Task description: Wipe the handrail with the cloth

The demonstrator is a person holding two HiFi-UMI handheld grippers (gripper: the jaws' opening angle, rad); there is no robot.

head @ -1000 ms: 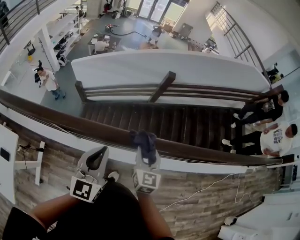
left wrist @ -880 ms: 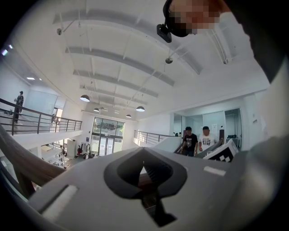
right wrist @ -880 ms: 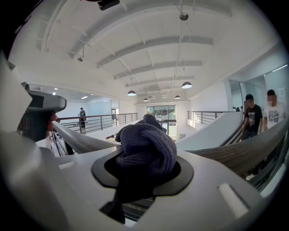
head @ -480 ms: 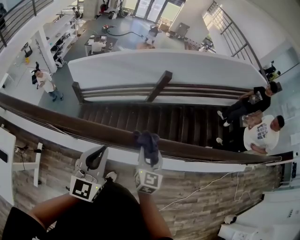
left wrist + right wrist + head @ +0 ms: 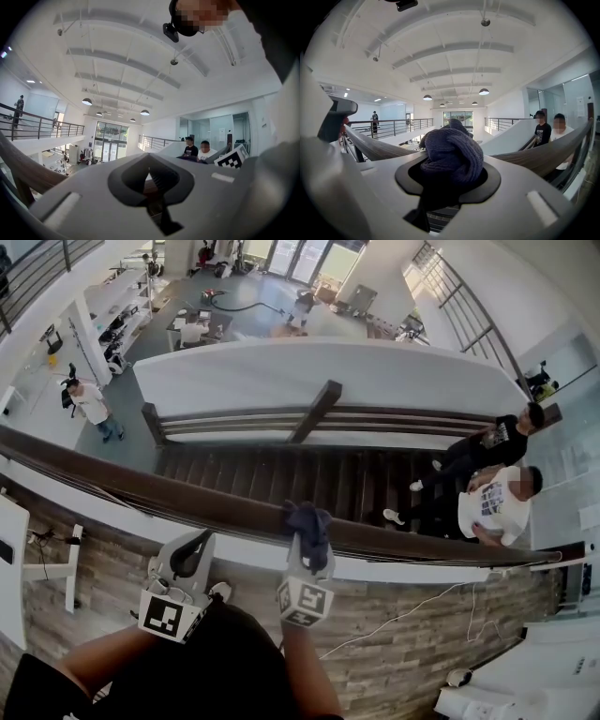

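The wiping stroke looks under way: the right gripper [image 5: 305, 545] has its fingers clamped on a bunched dark blue-grey knitted cloth [image 5: 306, 521] resting on the dark brown wooden handrail [image 5: 187, 506], so the next move probably calls for sliding it along the rail with steady pressure, while the left gripper [image 5: 197, 549] waits beside it, fingers together and empty.

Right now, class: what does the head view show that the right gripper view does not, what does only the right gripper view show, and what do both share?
Only the head view: a person in white on the floor below, and the cable. Only the right gripper view: the ceiling lamps. Both: the cloth in the right claw on the handrail, and two people at the right.
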